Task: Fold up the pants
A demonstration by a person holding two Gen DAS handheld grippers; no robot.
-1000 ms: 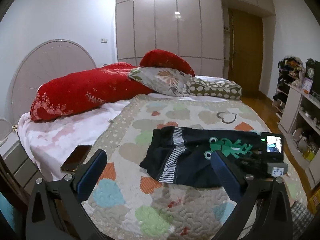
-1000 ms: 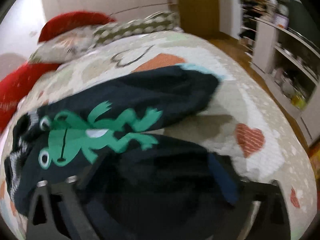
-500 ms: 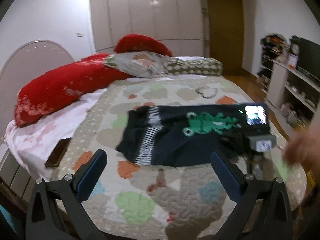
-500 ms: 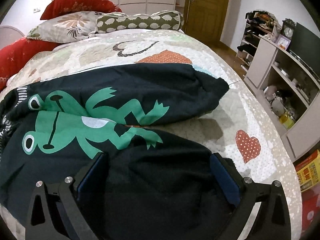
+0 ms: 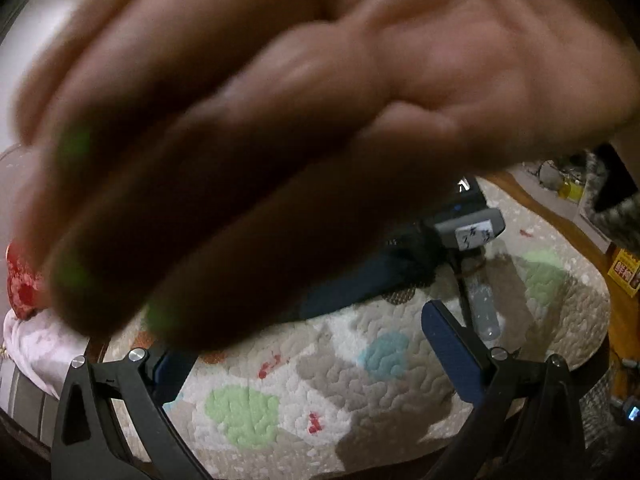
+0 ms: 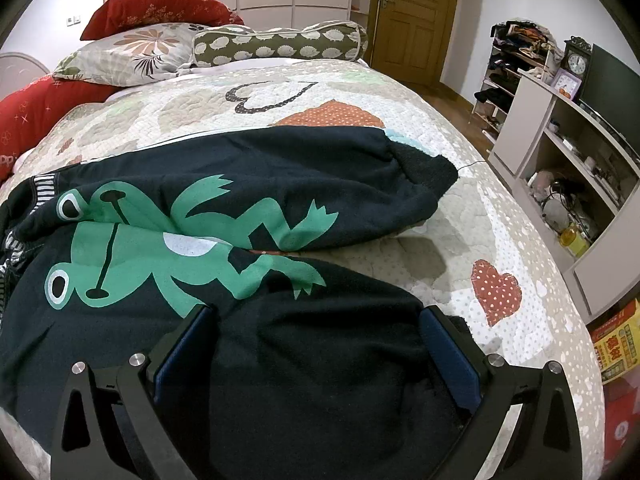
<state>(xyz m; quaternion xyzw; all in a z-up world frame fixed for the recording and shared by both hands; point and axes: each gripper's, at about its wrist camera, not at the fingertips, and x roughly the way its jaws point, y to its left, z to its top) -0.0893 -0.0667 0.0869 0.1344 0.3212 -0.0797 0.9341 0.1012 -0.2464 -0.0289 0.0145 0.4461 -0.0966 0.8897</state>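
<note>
Dark navy pants (image 6: 248, 184) with a green frog print (image 6: 168, 240) lie spread on the quilted bed (image 6: 492, 216), waistband to the left, both legs running right. My right gripper (image 6: 316, 356) is open and sits low over the nearer leg, with the cloth between its blue pads (image 6: 448, 356). In the left wrist view a person's hand (image 5: 280, 120) fills most of the frame, close to the lens and blurred. Below it my left gripper (image 5: 312, 360) stands open over the bare quilt (image 5: 344, 384). Beyond it a strip of the pants (image 5: 352, 288) shows, with the right gripper's body (image 5: 468, 232) on it.
Red pillows (image 6: 160, 8), a floral pillow (image 6: 128, 52) and a patterned bolster (image 6: 280, 42) lie at the head of the bed. A shelf unit (image 6: 560, 152) and a wooden door (image 6: 416, 12) stand to the right. A yellow box (image 6: 616, 344) sits on the floor by the bed's edge.
A hand has come up in front of the left wrist camera and now hides most of its view. The right gripper has stayed over the nearer leg, open.
</note>
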